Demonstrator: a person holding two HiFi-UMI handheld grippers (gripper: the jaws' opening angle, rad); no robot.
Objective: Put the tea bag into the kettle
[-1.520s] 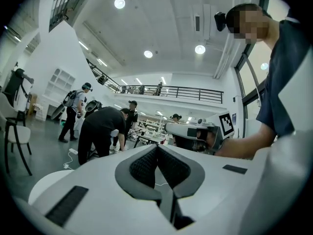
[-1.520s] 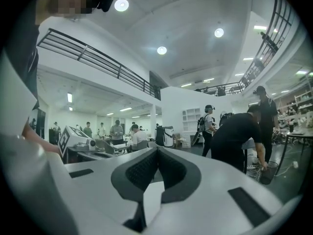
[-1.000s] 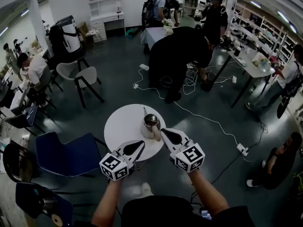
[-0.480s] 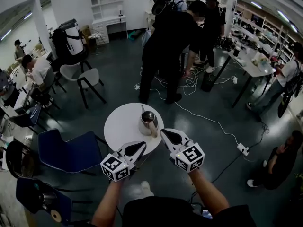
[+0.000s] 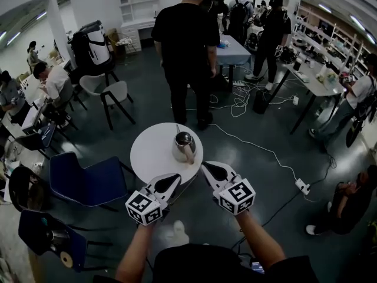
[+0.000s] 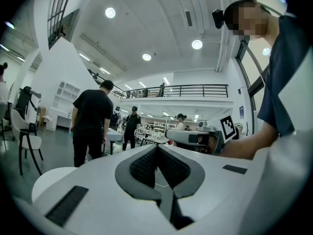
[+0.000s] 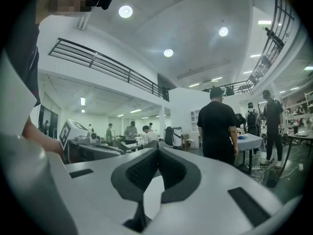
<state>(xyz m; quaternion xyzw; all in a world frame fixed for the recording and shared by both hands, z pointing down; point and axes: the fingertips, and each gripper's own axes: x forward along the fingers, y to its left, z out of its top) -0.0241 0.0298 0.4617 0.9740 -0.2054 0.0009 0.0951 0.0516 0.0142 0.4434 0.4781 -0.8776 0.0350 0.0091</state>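
Kettle point(image 5: 184, 142) upright on table point(image 5: 150, 155), spout pointing away.

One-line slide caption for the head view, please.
Left gripper and right gripper, both shut and empty, held near a metal kettle on a round white table.

Your kettle point(image 5: 184, 145) looks like polished metal, its rounded body glossy and catching the room lights. The round counter point(image 5: 152, 158) under it has a smooth, matt white top. Your left tool point(image 5: 175, 178) and right tool point(image 5: 205, 167) wear smooth, pale plastic shells with a dull sheen, and their dark pads point(image 6: 142, 166) look finely ribbed and rubbery. The floor point(image 5: 147, 93) is dark, smooth and faintly reflective. The blue chair point(image 5: 88, 184) seems cloth-covered.
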